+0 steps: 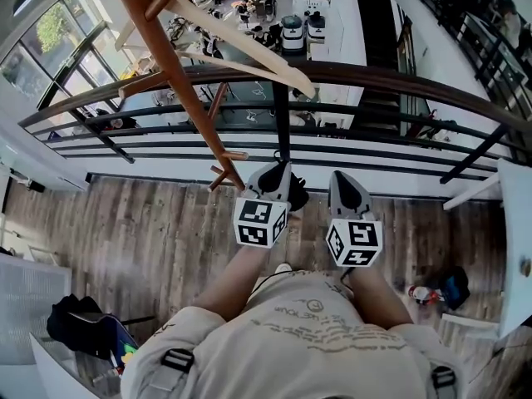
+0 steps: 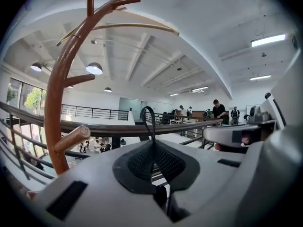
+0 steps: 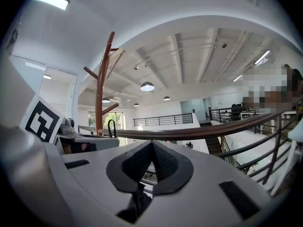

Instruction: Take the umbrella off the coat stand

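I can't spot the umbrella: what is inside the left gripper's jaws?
A thin black strap loop stands pinched between the closed jaws of the left gripper. Whatever hangs below it is covered by the gripper's grey body.

Level: bright, even white light throughout.
Sources: windows [image 1: 51,36] at the head view's upper left; round ceiling lamps [image 2: 94,68]; strip lights [image 2: 268,39].
Glare: strip lights clip to white.
Distortion: strong fisheye; handrail [image 1: 374,76] bows; black corners.
Focus: left gripper [image 2: 152,144] shell soft near the lens; background sharp.
Contrast: black strap loop [image 2: 149,119] reads as a silhouette.

reddish-brown coat stand [image 1: 173,65], black strap loop [image 2: 153,126]
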